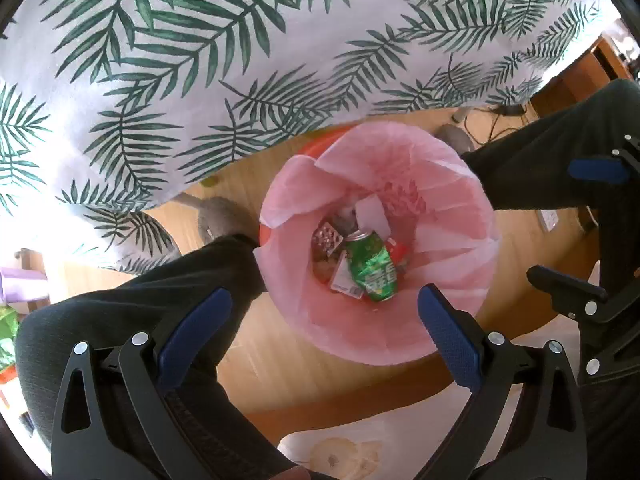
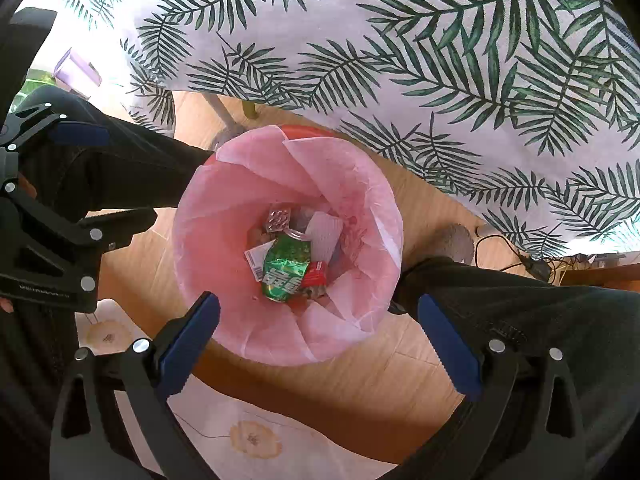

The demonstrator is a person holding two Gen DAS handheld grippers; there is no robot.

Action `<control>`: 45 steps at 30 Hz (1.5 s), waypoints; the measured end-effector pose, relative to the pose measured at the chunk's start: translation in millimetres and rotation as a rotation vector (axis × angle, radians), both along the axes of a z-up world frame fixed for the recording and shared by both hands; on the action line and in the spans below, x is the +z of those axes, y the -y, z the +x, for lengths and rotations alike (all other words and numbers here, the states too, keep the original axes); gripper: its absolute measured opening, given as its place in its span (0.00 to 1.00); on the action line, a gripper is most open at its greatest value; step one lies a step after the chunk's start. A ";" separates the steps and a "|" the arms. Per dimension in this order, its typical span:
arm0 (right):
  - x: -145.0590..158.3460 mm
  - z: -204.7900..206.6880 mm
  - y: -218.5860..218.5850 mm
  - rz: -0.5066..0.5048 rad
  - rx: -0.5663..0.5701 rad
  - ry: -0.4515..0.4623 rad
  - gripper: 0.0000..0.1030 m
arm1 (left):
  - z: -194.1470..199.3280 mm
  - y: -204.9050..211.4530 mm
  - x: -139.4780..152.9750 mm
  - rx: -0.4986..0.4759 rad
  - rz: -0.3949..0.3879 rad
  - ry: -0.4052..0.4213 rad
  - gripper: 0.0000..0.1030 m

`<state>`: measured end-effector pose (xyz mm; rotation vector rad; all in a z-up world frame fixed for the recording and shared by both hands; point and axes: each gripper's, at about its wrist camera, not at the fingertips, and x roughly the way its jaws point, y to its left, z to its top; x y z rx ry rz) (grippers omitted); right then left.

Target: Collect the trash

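Observation:
A red bin with a pink liner stands on the wooden floor between a seated person's legs. At its bottom lie a crushed green can, a silver blister pack, white paper and a red wrapper. My left gripper hangs open above the bin's near rim, holding nothing. My right gripper is also open and empty above the bin. Each gripper shows at the edge of the other's view, the right gripper and the left gripper.
A palm-leaf tablecloth hangs just behind the bin. Dark-trousered legs flank it, with grey slippers on the floor. A flower-print cushion lies at the near edge. Cables trail under the table.

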<state>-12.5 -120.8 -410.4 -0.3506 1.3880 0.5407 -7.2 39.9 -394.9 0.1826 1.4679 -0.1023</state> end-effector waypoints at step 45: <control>-0.8 0.3 0.5 -0.007 0.003 0.001 0.95 | -4.7 9.0 -1.6 -0.068 -0.005 -0.029 0.94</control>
